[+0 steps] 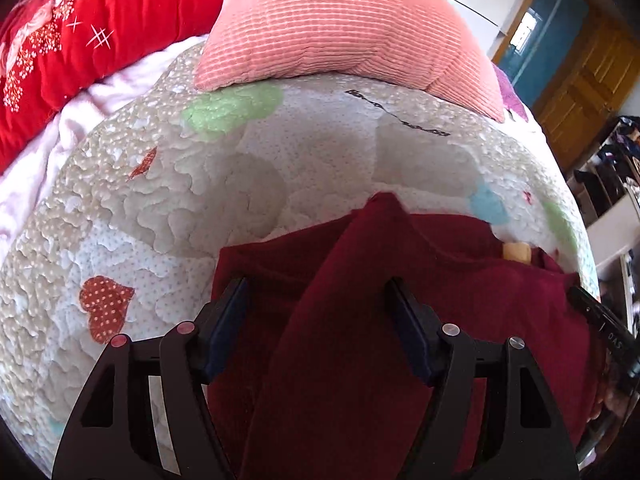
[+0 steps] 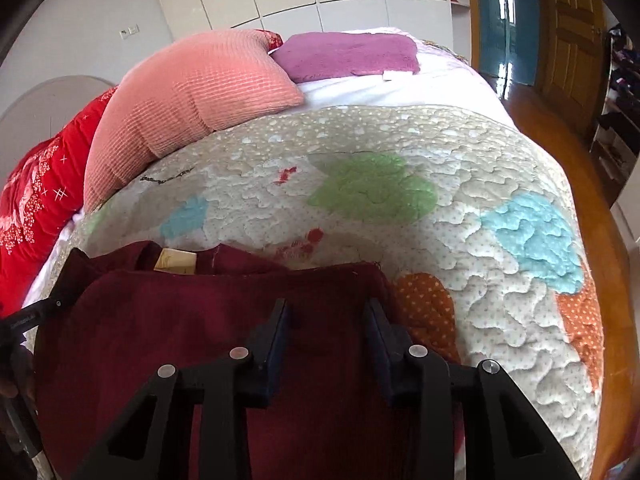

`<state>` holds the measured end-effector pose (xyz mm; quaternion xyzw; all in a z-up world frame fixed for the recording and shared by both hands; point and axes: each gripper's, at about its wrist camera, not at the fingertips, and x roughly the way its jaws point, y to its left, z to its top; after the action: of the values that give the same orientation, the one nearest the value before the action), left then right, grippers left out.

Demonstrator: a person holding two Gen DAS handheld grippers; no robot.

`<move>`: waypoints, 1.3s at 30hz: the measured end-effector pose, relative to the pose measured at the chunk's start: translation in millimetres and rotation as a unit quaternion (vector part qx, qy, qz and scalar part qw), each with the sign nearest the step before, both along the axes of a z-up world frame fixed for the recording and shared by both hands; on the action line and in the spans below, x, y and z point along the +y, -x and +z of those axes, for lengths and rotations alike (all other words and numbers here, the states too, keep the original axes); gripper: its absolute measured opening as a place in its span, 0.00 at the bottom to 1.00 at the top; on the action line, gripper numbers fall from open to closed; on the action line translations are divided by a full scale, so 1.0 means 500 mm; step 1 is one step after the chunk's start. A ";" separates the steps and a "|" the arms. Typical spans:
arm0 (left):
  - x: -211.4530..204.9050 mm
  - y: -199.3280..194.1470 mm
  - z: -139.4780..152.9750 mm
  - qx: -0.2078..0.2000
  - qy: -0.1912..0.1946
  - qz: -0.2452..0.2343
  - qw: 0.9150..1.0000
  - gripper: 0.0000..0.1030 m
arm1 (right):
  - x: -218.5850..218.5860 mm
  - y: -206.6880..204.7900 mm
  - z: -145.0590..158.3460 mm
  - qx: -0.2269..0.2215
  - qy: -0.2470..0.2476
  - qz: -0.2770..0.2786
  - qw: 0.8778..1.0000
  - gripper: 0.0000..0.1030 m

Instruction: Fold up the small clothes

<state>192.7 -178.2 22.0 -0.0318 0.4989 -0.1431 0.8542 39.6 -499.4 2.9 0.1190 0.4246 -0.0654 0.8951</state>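
The maroon garment (image 1: 400, 320) lies on the quilt (image 1: 160, 200), its folded-over flap running lengthwise up between the spread fingers of the left gripper (image 1: 316, 292), while the right gripper (image 2: 326, 312), fingers also apart, hovers over its right edge.
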 end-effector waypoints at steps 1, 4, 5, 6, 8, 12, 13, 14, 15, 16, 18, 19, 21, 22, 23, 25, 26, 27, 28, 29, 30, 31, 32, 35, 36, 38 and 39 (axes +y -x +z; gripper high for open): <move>-0.001 0.000 0.002 -0.004 -0.003 -0.001 1.000 0.68 | 0.002 -0.001 0.005 -0.002 0.002 -0.001 1.000 0.36; 0.003 0.009 0.014 -0.007 -0.004 -0.005 1.000 0.68 | 0.004 0.020 0.030 -0.014 -0.004 -0.002 1.000 0.36; 0.011 0.015 0.020 -0.008 0.002 -0.006 1.000 0.68 | 0.006 0.034 0.044 -0.021 -0.010 -0.004 1.000 0.36; 0.022 0.026 0.028 -0.010 0.008 -0.008 1.000 0.68 | 0.007 0.056 0.060 -0.030 -0.021 -0.005 0.999 0.36; 0.043 0.055 0.046 -0.016 0.015 -0.012 1.000 0.68 | 0.016 0.113 0.092 -0.046 -0.037 0.006 0.998 0.38; 0.095 0.146 0.071 -0.034 0.026 -0.028 0.999 0.68 | 0.059 0.209 0.104 -0.046 -0.016 0.032 0.998 0.40; 0.105 0.171 0.072 -0.036 0.026 -0.030 0.999 0.68 | 0.063 0.222 0.095 -0.039 -0.015 0.033 0.999 0.40; 0.116 0.194 0.068 -0.037 0.027 -0.031 0.998 0.68 | 0.067 0.231 0.081 -0.030 -0.009 0.031 0.999 0.40; 0.124 0.216 0.061 -0.035 0.027 -0.031 0.999 0.68 | 0.069 0.232 0.065 -0.022 -0.002 0.029 0.999 0.40; 0.130 0.236 0.050 -0.029 0.021 -0.032 0.999 0.68 | 0.070 0.227 0.049 -0.012 0.001 0.028 1.000 0.41; 0.133 0.259 0.028 -0.017 0.002 -0.031 0.999 0.68 | 0.073 0.210 0.028 0.009 0.008 0.023 1.000 0.41; 0.135 0.270 0.024 -0.015 0.003 -0.029 0.999 0.68 | 0.083 0.206 0.039 0.013 0.020 0.021 0.999 0.41; 0.147 0.284 0.016 -0.015 0.022 -0.022 0.999 0.68 | 0.101 0.207 0.074 -0.001 0.015 0.023 1.000 0.41; 0.152 0.287 0.012 -0.013 0.029 -0.019 0.999 0.68 | 0.115 0.208 0.097 -0.019 -0.004 0.030 0.999 0.44; 0.156 0.289 0.010 -0.014 0.039 -0.015 0.999 0.68 | 0.133 0.204 0.118 -0.032 -0.021 0.038 0.999 0.46; 0.160 0.294 0.006 -0.020 0.050 -0.010 0.999 0.68 | 0.180 0.183 0.140 -0.041 -0.039 0.062 0.996 0.47; 0.161 0.295 0.004 -0.023 0.050 -0.012 0.998 0.68 | 0.206 0.169 0.146 -0.043 -0.051 0.078 0.995 0.47; 0.158 0.296 0.003 -0.028 0.048 -0.017 0.998 0.68 | 0.243 0.145 0.148 -0.042 -0.070 0.102 0.991 0.47; 0.158 0.299 0.003 -0.032 0.047 -0.021 0.998 0.68 | 0.272 0.125 0.148 -0.039 -0.082 0.116 0.989 0.47; 0.161 0.297 0.001 -0.033 0.050 -0.024 0.998 0.68 | 0.311 0.097 0.148 -0.034 -0.090 0.131 0.987 0.47; 0.165 0.297 -0.001 -0.032 0.057 -0.026 0.998 0.68 | 0.346 0.071 0.147 -0.032 -0.091 0.145 0.985 0.47; 0.171 0.293 -0.002 -0.030 0.065 -0.030 0.997 0.68 | 0.379 0.047 0.145 -0.030 -0.088 0.158 0.983 0.47; 0.175 0.291 -0.003 -0.029 0.071 -0.032 0.997 0.68 | 0.411 0.023 0.143 -0.028 -0.082 0.169 0.982 0.47; 0.191 0.282 -0.008 -0.020 0.096 -0.035 0.995 0.68 | 0.505 -0.057 0.118 -0.005 -0.062 0.195 0.979 0.47; 0.196 0.281 -0.008 -0.019 0.103 -0.035 0.994 0.68 | 0.532 -0.084 0.105 0.007 -0.053 0.197 0.979 0.47; 0.198 0.281 -0.009 -0.020 0.106 -0.037 0.993 0.68 | 0.573 -0.135 0.068 0.036 -0.031 0.194 0.980 0.47; 0.198 0.280 -0.010 -0.020 0.107 -0.038 0.993 0.68 | 0.584 -0.152 0.053 0.046 -0.021 0.193 0.980 0.46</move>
<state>52.5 -79.3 17.2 -0.1013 0.4639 -0.2291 0.8497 115.7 -207.4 29.1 0.0504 0.4814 0.1125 0.8678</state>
